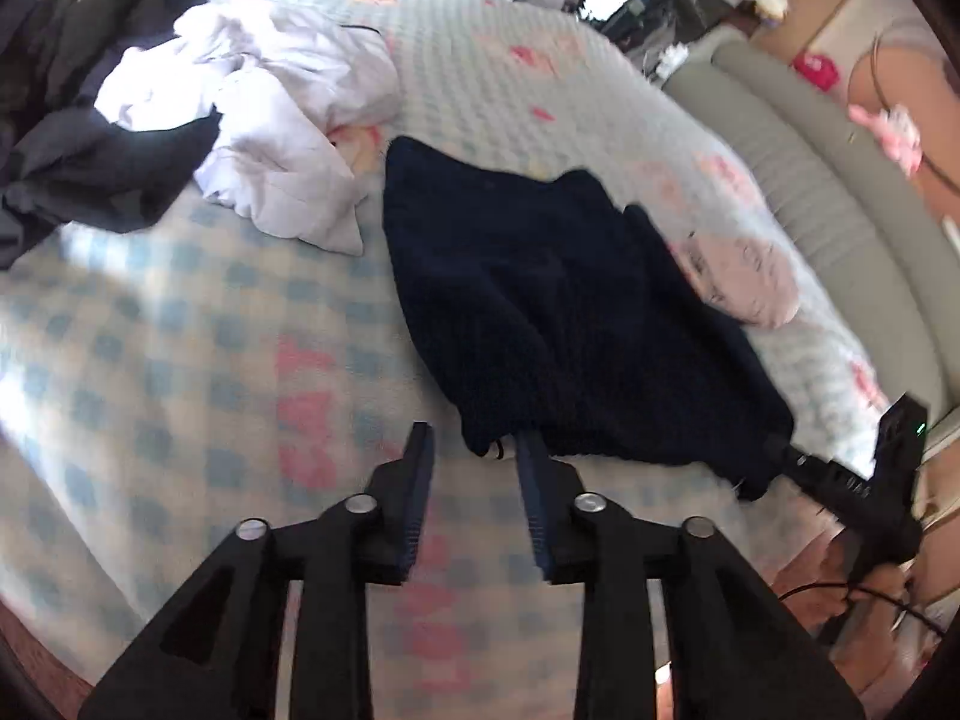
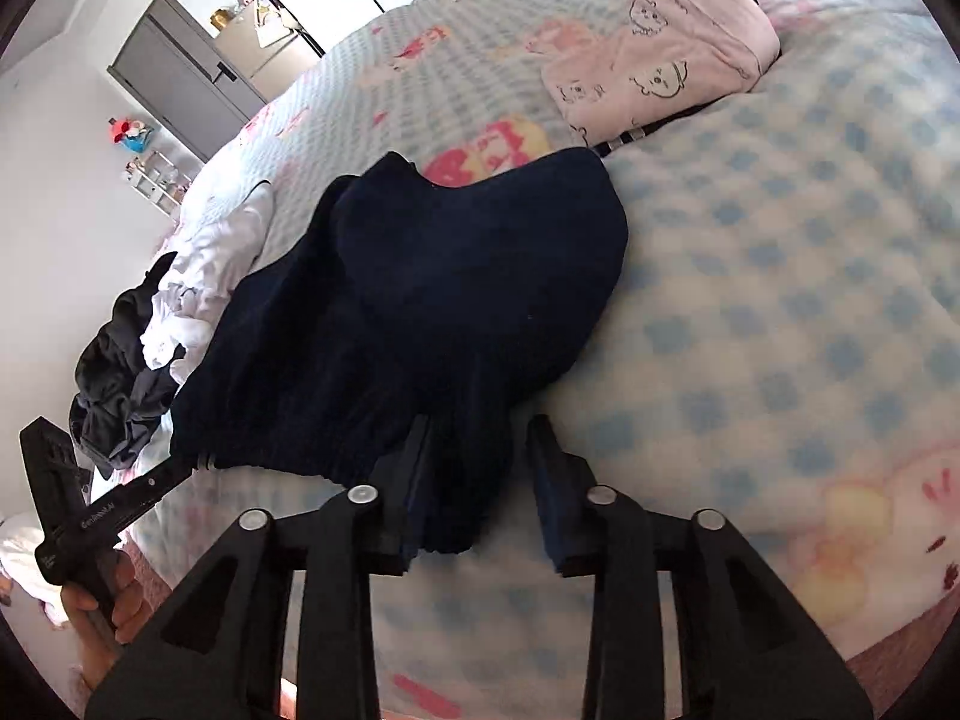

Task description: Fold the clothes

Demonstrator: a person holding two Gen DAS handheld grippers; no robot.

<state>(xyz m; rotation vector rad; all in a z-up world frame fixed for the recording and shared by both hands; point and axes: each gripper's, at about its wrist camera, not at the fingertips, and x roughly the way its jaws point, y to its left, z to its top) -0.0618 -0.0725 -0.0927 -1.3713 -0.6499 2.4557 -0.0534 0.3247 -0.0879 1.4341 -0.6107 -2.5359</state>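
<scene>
Navy knit garment [image 1: 576, 312] lies flattened on the checked bedspread [image 1: 180, 312], its near hem between both grippers. Left gripper [image 1: 474, 450] and right gripper [image 2: 480, 438] stand part-open, gripping nothing; each should pinch a hem corner squarely before folding

Daylight is flooding both fisheye views, with motion blur softening most of the scene.

Bright patches are washing out the checked bedspread [image 1: 180, 312] at the left of the left wrist view and the white garment [image 1: 270, 102] beside it. The dark knit garment [image 2: 432, 300] is reading nearly black, its texture barely showing. Blur is smearing the bedspread pattern in both views, straight lines are bowing toward the rims, and dark vignetting is closing in at the corners.
</scene>
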